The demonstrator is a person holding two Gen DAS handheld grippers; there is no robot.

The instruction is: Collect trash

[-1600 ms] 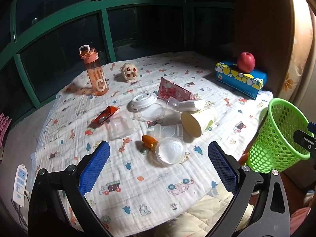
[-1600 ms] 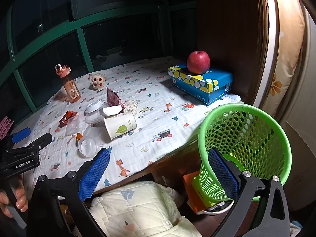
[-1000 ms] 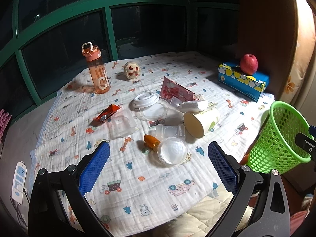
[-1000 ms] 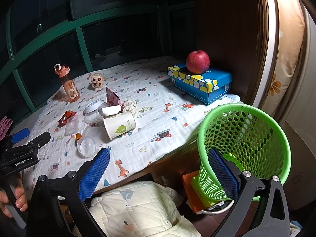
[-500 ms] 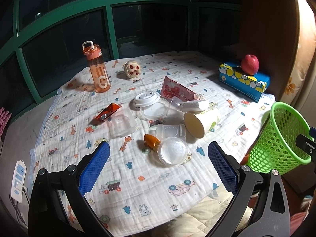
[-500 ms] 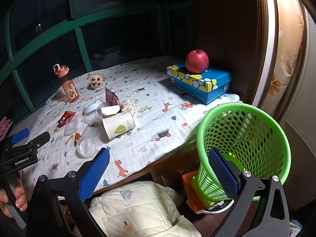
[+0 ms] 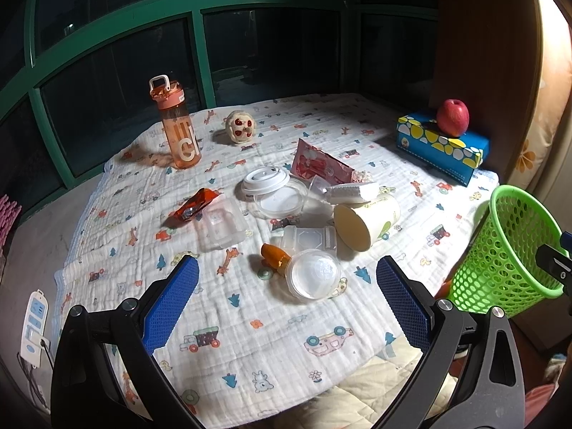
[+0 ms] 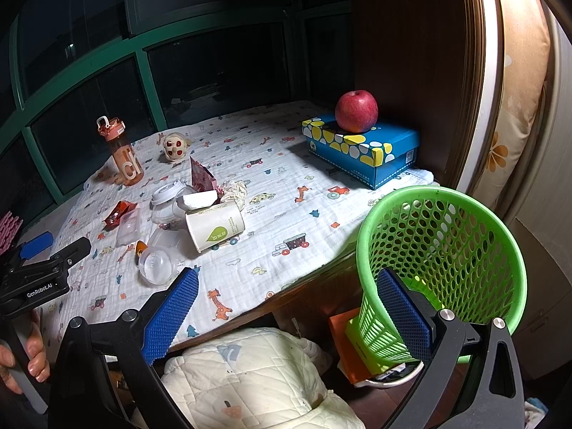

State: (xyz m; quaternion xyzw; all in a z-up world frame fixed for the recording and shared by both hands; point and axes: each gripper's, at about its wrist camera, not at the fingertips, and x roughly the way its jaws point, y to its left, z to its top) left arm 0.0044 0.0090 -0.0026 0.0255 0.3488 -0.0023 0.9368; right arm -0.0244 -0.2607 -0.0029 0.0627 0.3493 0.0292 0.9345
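Trash lies clustered mid-table: a tipped paper cup [image 7: 368, 218] [image 8: 214, 228], clear plastic lids and tubs [image 7: 311, 279] [image 8: 157, 264], a white lid [image 7: 264, 180], an orange wrapper [image 7: 193, 205], a pink packet [image 7: 320, 168] and crumpled paper [image 8: 234, 189]. A green mesh basket [image 7: 507, 250] [image 8: 443, 250] stands off the table's right edge. My left gripper [image 7: 286, 296] hangs open over the table's near edge, empty, short of the trash. My right gripper [image 8: 286, 307] is open and empty, its right finger against the basket's outer wall.
An orange water bottle [image 7: 177, 125], a small plush toy [image 7: 241, 127] and a blue box [image 7: 443, 146] with a red apple [image 7: 452, 116] stand at the table's back. A quilted cushion [image 8: 250, 375] lies below the table edge. A power strip [image 7: 34, 325] lies at left.
Both views have shifted only slightly; the left gripper has drawn back a little from the trash. Nothing on the table has moved and both grippers stay open.
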